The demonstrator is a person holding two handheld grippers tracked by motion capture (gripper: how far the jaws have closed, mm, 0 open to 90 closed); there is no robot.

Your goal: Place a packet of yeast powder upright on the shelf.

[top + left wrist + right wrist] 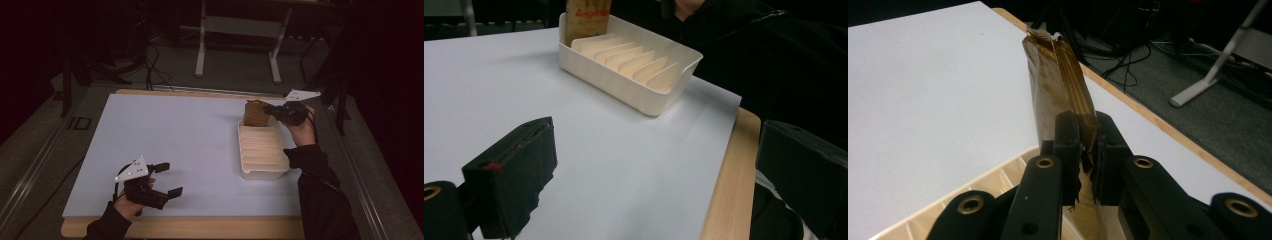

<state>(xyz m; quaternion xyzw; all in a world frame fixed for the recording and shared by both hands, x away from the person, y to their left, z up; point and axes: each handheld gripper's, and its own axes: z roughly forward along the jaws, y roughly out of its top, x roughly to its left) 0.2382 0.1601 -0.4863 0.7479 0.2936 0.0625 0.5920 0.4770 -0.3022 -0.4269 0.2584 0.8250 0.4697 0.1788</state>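
— Pinching anything, those right fingers (1073, 150)?

— Yes, the right gripper (274, 111) has its fingers closed tight on the edge of a brown packet (1058, 90), which stands upright at the far end of the cream divided tray (263, 172).

— And what's around the packet?

— The tray's ribbed slots (624, 55) run back toward the person, all of them bare, and the white tabletop (190, 140) lies open to the left. Behind the wooden far edge, cables and a grey stand leg (1208, 85) sit on the floor.

— The other hand?

— The left gripper (167, 179) hovers at the near left corner, fingers (514, 175) spread wide with nothing between them, well apart from the tray. The person's dark sleeve (320, 190) lies just beside the tray's right wall.
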